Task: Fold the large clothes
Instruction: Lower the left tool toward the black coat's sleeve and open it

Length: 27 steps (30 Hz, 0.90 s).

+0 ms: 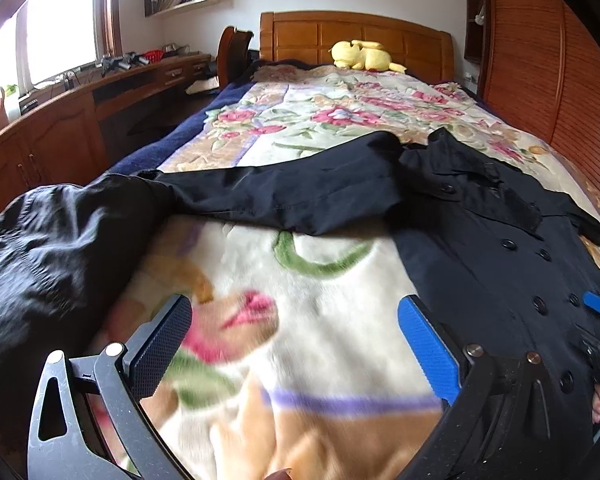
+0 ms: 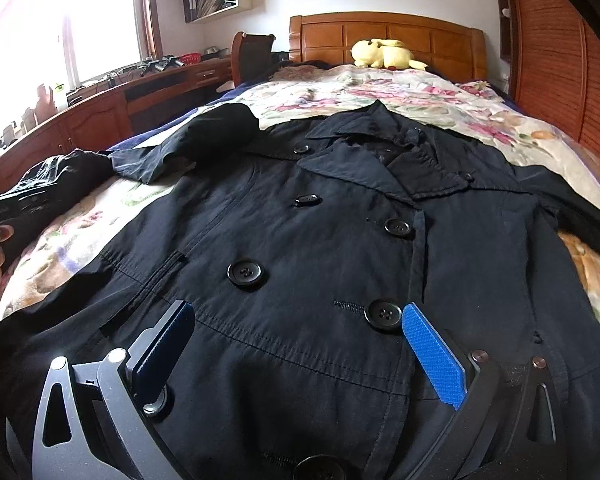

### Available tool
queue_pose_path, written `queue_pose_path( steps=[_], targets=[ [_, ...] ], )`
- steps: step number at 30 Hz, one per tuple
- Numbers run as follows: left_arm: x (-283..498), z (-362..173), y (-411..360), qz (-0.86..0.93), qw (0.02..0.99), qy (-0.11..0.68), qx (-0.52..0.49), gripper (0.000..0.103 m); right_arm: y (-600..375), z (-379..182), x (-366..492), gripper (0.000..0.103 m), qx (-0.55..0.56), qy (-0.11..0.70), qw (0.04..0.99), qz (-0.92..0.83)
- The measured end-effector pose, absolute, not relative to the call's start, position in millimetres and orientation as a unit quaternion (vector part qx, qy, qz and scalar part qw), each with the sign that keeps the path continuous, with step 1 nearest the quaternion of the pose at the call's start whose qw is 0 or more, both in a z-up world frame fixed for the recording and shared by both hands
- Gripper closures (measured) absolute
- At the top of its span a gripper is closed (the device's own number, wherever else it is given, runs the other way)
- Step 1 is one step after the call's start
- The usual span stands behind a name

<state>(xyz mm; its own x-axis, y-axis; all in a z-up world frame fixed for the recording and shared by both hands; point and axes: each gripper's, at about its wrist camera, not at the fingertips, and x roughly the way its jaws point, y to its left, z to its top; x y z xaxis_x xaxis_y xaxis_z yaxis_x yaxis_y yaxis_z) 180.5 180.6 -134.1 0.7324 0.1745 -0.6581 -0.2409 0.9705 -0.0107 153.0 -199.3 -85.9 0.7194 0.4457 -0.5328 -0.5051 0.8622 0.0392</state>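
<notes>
A black double-breasted coat (image 2: 320, 240) lies face up on the floral blanket (image 2: 400, 92), collar toward the headboard. Its left sleeve (image 1: 284, 196) stretches sideways across the bed, the cuff end bunched at the bed's left edge (image 1: 52, 248). My left gripper (image 1: 296, 344) is open and empty, hovering over bare blanket beside the coat's left side. My right gripper (image 2: 300, 344) is open and empty, just above the coat's front near the lower buttons; its blue pad also shows in the left wrist view (image 1: 598, 303).
A yellow plush toy (image 2: 384, 54) lies by the wooden headboard (image 2: 384, 36). A wooden desk and cabinets (image 1: 60, 136) run along the left under the window. A slatted wooden wardrobe (image 2: 560, 80) lines the right side.
</notes>
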Motion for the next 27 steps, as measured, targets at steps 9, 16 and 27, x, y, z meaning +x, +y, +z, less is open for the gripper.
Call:
queue_pose_path(
  steps=[9, 16, 27],
  targets=[
    [240.0, -147.5, 209.5, 0.116, 0.919, 0.373, -0.044, 0.0, -188.9, -89.8, 166.0, 0.0, -0.062, 0.275, 0.928, 0.244],
    [276.8, -152.6, 240.1, 0.12, 0.917, 0.375, -0.068, 0.004, -183.0, -89.4, 165.8, 0.0, -0.072, 0.274, 0.93, 0.236],
    [315.3, -179.5, 285.6, 0.122, 0.89, 0.406, -0.169, 0.037, -184.2, -91.0, 167.4, 0.0, -0.071, 0.277, 0.928, 0.238]
  ],
)
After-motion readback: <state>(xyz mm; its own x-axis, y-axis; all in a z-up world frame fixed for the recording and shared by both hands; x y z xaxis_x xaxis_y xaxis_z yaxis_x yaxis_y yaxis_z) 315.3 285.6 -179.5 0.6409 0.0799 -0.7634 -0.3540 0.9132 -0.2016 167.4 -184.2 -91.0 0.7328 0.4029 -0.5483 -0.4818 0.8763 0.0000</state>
